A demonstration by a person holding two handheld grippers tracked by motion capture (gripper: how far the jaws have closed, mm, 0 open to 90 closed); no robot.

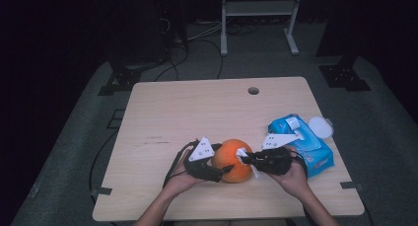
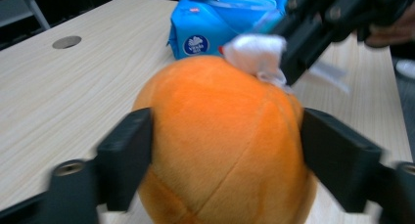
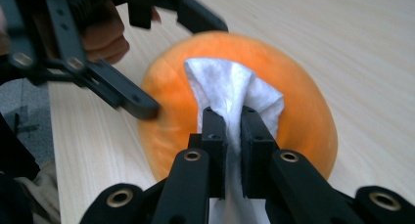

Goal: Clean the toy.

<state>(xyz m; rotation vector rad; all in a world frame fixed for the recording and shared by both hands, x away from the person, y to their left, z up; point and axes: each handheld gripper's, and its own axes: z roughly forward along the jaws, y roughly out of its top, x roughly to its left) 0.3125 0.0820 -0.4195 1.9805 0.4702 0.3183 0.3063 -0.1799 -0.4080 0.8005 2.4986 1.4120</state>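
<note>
Near the bottom centre of the high view, an orange plush ball (image 1: 233, 160) sits on the table (image 1: 197, 112) between the two hands. The left hand-held gripper (image 1: 224, 169) straddles it: in the left gripper view its two black jaws stand to either side of the ball, at or just off the fabric, and blur makes it hard to say whether the pads press. They look set wide, apparently to steady the ball so it does not roll while it is wiped.

The right hand-held gripper (image 1: 245, 159) comes in from the right of the high view. In its own view the jaws are pinched narrow on a white wipe (image 3: 230, 94), whose free end folds over the top of the ball and rests against the plush. Held that way, the wipe meets the surface ahead of the hard jaw tips, which suits rubbing the ball clean.

At the right of the high view, just behind the right hand, lies a blue wet-wipe pack (image 1: 301, 139) with its flap raised, and a white round lid (image 1: 320, 126) lies just beside its upper right corner.

The underside of the ball and its contact with the table are hidden. The tail of the wipe drops out of sight below the right jaws. The print on the pack is too small to read, and the room beyond the table is dark.
</note>
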